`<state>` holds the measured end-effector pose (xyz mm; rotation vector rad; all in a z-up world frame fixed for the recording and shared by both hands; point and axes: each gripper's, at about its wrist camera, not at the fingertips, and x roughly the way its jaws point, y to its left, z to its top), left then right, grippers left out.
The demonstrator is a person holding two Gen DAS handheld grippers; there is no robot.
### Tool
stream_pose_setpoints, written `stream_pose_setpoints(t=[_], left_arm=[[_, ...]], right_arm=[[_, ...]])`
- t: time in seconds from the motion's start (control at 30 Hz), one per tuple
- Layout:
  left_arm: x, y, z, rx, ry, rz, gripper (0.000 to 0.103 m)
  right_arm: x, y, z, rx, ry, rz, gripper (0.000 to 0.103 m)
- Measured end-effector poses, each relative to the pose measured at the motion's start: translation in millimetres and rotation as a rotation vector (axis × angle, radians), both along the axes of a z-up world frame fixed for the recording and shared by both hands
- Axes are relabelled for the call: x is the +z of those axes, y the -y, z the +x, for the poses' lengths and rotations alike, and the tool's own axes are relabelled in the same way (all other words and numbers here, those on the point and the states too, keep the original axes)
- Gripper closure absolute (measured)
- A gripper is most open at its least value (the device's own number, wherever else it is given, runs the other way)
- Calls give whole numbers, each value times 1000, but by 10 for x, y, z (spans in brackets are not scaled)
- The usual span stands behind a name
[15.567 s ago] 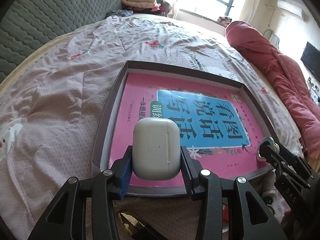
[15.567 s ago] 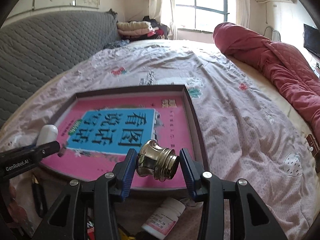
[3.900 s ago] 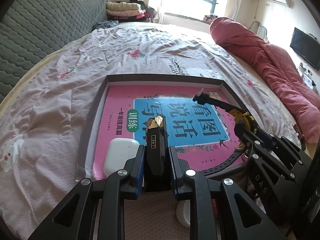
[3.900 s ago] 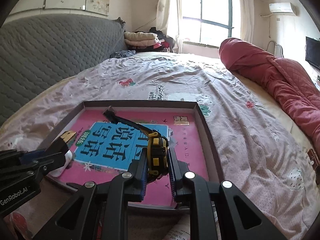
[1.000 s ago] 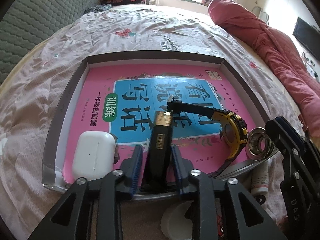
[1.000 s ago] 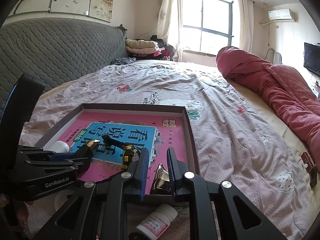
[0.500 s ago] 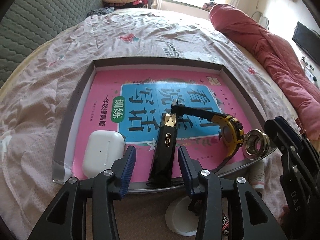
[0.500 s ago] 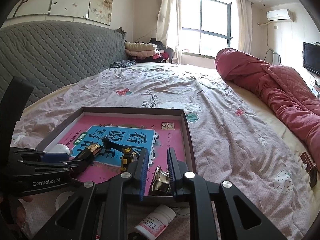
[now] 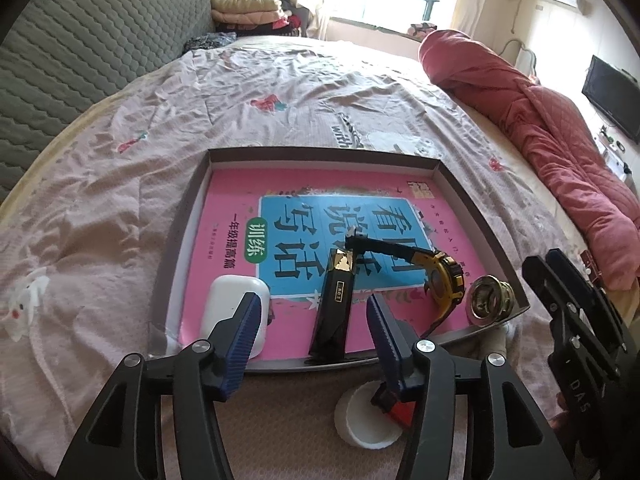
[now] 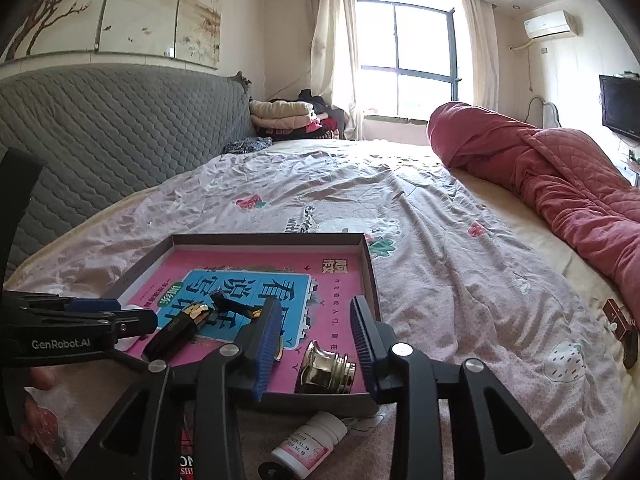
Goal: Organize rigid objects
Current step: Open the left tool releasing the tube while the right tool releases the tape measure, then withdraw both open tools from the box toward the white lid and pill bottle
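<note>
In the tray (image 9: pixel 180 236), on the pink book (image 9: pixel 236 240), the things lie in a row. At the left is the white case (image 9: pixel 224 304), beside the left gripper (image 9: pixel 314 326). Its jaws are opening, and the black box (image 9: pixel 334 304) lies between them, touching neither pad. To the right lies the yellow watch (image 9: pixel 442 280), then the brass knob (image 10: pixel 326 368) in the near right corner. The right gripper (image 10: pixel 316 344) has its jaws opening too; the knob sits between them, free of both pads. A pill bottle (image 10: pixel 310 440) lies outside the tray.
</note>
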<state>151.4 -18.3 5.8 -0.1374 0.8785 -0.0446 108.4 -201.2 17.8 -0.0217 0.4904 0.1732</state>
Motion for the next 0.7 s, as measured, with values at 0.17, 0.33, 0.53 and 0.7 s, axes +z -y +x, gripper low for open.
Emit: stream_pose_setpoints(t=[0.17,0.33,0.53,0.7], left_arm=[[55,-46,-97,7,8,2,46],[72,-85,-197,8,8,6,45],[97,-117,-293,10,9,11,45],[144,-123,-379,5,17,19,45]], right_arm=[[69,169,-77,-37,22,31,59],[84,317,-143,-80,14,52,59],[90,270,-284,-85,14,38,57],[95,164,-386,-59,15,14,54]])
